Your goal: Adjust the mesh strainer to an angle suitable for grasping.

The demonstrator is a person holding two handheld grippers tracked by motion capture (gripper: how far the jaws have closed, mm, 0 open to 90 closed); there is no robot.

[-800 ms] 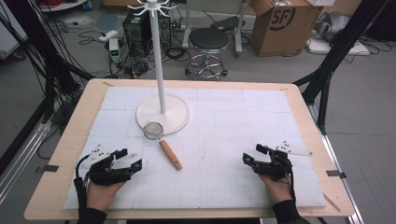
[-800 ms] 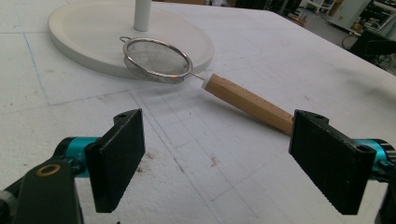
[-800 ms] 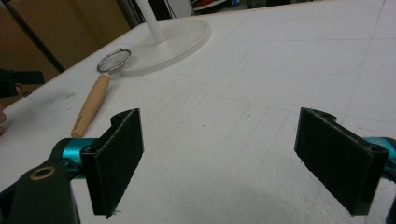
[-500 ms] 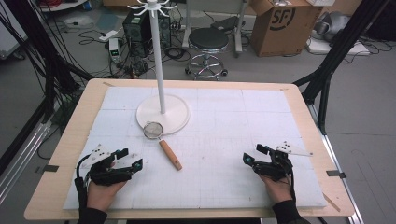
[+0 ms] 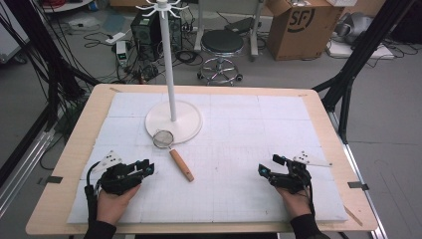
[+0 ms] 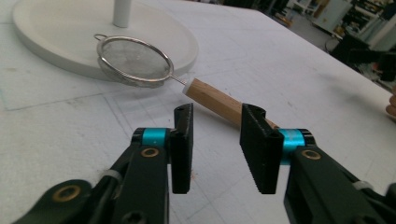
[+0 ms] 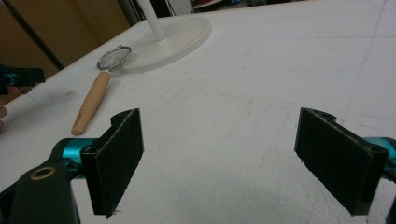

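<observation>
Apparently left claw [image 6: 215, 140] half-open, gripping nothing.

Strainer [image 5: 172, 153] lies mid-table on mat [image 5: 249, 129], mesh bowl resting against front edge of stand base [image 5: 173, 122], handle pointing toward the person. Left gripper [image 5: 144, 168] just left of handle; right gripper [image 5: 266, 167] well apart, right.

Both hands low, palms down. Black 2-jaw left gripper [image 5: 144, 167]: jaws part-open, nothing between the pads. Black 2-jaw right gripper [image 5: 268, 167]: jaws spread wide, empty, well apart from the left one.
</observation>
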